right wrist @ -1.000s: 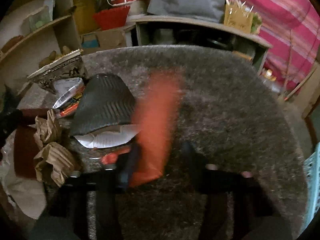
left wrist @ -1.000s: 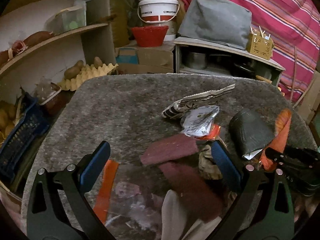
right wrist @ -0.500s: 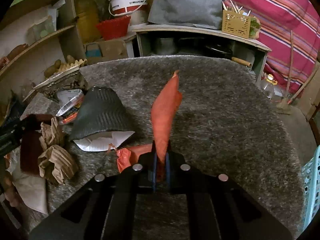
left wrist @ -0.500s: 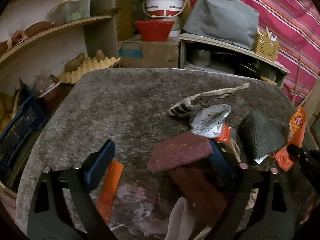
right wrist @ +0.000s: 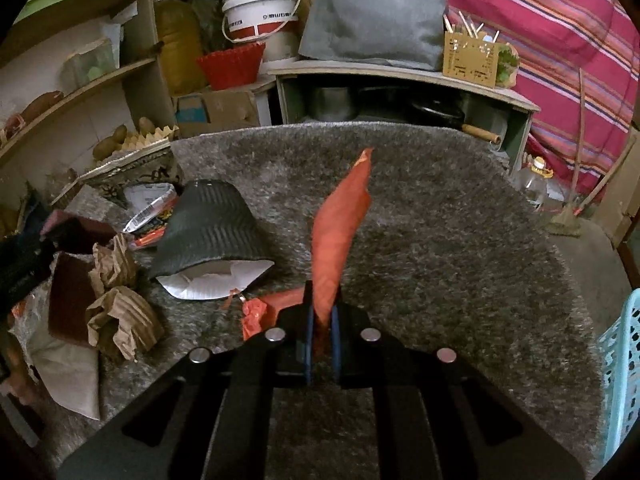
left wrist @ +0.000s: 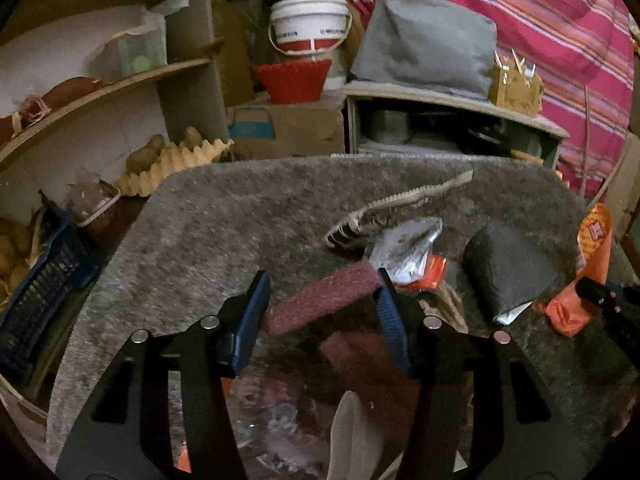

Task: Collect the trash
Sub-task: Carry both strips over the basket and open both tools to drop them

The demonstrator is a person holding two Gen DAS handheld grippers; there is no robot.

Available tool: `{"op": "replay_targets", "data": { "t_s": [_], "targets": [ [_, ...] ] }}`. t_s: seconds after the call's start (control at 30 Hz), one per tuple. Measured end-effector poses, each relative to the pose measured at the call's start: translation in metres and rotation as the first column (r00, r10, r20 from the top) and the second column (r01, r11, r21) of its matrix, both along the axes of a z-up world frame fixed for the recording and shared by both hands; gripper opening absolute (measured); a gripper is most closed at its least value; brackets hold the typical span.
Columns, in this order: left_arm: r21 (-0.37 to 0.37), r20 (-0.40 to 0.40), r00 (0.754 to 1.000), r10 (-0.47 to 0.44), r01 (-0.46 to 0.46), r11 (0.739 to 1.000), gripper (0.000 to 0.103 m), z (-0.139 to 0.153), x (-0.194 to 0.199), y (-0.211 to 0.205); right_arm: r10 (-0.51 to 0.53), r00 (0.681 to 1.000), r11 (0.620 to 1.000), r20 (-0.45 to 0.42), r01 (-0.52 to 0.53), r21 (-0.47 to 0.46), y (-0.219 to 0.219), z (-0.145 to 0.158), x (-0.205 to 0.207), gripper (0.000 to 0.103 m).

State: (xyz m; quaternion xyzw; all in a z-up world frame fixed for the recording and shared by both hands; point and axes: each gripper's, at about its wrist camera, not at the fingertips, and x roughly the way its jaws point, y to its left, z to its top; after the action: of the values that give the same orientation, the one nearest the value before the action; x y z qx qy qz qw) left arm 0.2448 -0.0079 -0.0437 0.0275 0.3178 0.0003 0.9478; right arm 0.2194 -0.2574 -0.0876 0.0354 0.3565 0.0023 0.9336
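The right tool (right wrist: 321, 330) is clamped fully on an orange wrapper (right wrist: 339, 224), which stands upright out of the 2 blue pads above the grey carpeted bench (right wrist: 440, 220); the wrapper's lower end hangs crumpled just left of the pads. The left tool (left wrist: 320, 304) stands about half open, its jaws have just been closing, and a maroon scouring pad (left wrist: 324, 296) lies between the 2 blue pads; whether the pads press on it cannot be told. The remaining trash lies in a cluster on the left side of the bench in the right wrist view: a black ribbed cup (right wrist: 210, 226) on its side with white paper (right wrist: 212, 278) touching its mouth, crumpled brown paper (right wrist: 120, 316) near it, and a silver foil packet (right wrist: 150, 208) behind it. A turquoise basket (right wrist: 620, 368) shows at the right edge, beside the bench. Shelves with a white bucket (right wrist: 260, 8) stand behind the bench.
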Motion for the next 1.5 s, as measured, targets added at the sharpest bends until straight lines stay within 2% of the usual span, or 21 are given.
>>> {"op": "replay_targets", "data": {
  "t_s": [0.23,0.53,0.73,1.03,1.33,1.5],
  "targets": [
    [0.013,0.099,0.995,0.013,-0.014,1.000,0.052,0.031,-0.025,0.001,-0.036,0.999,0.999,0.038,0.036,0.007,-0.014,0.011,-0.012,0.007],
    [0.020,0.157,0.987,-0.020,0.017,1.000,0.052,0.054,-0.058,-0.010,-0.056,0.997,0.998,0.058,0.056,0.000,-0.025,0.022,-0.031,0.007],
    [0.052,0.167,0.984,-0.066,0.058,0.997,0.052,0.056,-0.077,-0.033,-0.077,0.995,0.997,0.064,0.077,0.005,-0.039,0.026,-0.050,0.007],
    [0.061,0.166,0.978,-0.128,0.120,0.991,0.052,0.055,-0.095,-0.072,-0.115,0.989,0.993,0.090,0.115,0.009,-0.070,0.037,-0.079,0.007],
    [0.055,0.158,0.967,-0.199,0.193,0.980,0.052,0.048,-0.103,-0.122,-0.206,0.971,0.978,0.118,0.204,0.031,-0.127,0.049,-0.117,0.007],
    [0.027,0.146,0.957,-0.249,0.247,0.969,0.052,0.044,-0.105,-0.156,-0.261,0.958,0.965,0.118,0.264,-0.006,-0.166,0.053,-0.136,0.007]
  ]
}}
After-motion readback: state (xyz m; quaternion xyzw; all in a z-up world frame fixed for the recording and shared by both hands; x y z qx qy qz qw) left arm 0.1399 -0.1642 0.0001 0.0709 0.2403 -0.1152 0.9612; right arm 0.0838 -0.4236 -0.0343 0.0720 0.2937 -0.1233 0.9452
